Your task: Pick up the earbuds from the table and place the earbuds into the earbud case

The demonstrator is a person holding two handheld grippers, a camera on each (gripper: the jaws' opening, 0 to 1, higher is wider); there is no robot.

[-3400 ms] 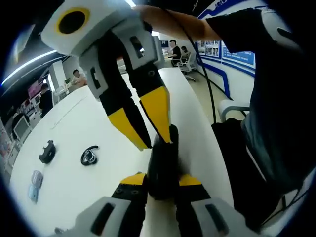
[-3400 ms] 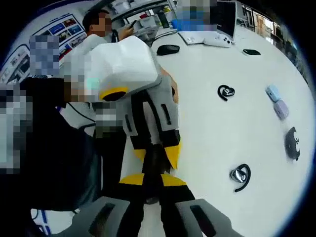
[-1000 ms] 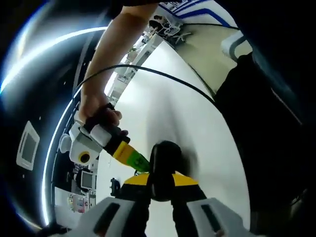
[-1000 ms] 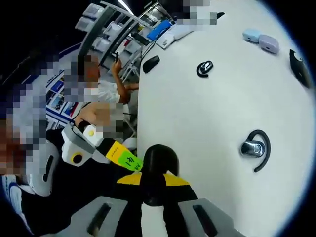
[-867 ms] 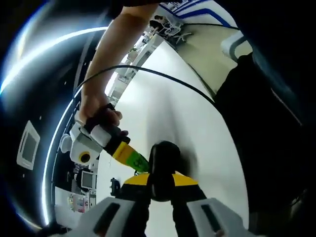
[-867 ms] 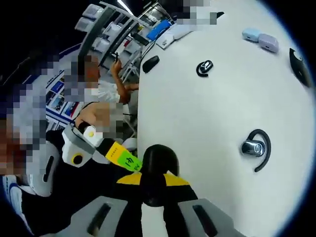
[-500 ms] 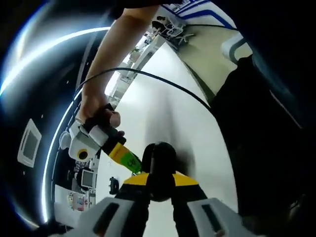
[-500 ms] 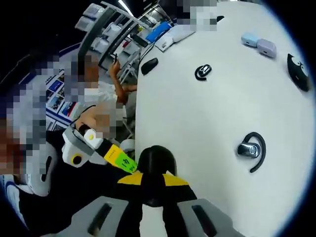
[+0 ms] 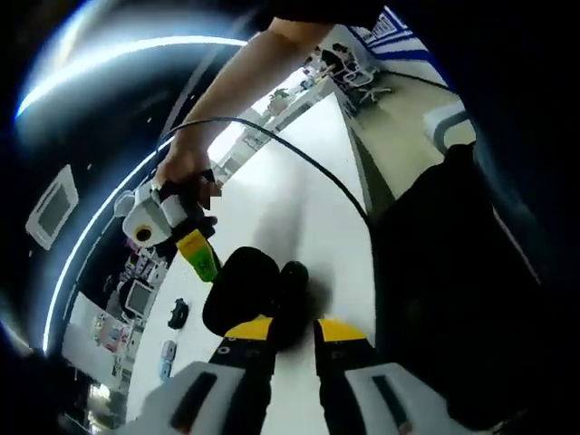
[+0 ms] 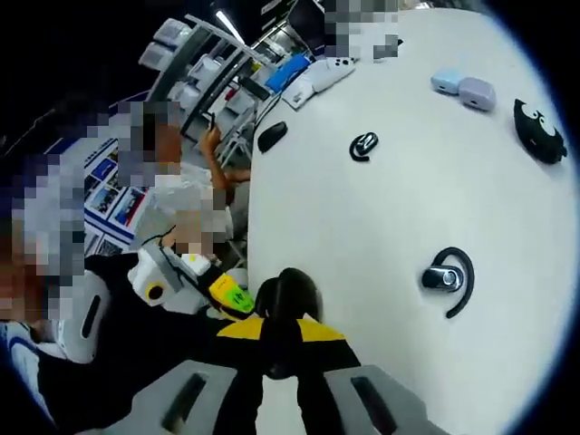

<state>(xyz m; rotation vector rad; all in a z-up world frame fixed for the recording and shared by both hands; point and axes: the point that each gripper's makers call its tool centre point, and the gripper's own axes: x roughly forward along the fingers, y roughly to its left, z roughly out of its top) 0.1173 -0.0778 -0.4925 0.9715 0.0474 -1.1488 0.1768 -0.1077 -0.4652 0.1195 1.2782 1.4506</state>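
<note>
Case (image 9: 243, 292) work comes first: the black case sits at the table's near edge, lid lifted, the right gripper (image 10: 280, 333) pinching it, the left gripper (image 9: 288, 328) with jaws slightly spread around its base. Both earbuds (image 10: 447, 277) (image 10: 362, 146) lie untouched mid-table (image 10: 381, 217). Next, one gripper must let go and reach for the nearer earbud.

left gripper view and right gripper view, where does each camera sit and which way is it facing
Left gripper view: rides on the left claw, looking along the white table; its jaws flank the black earbud case, open here; the right claw and the person's hand reach in.
Right gripper view: rides on the right claw, shut on the case, looking across the table at two earbuds; the left claw enters from the left.
Shared: the case, the table, each other's claw.
</note>
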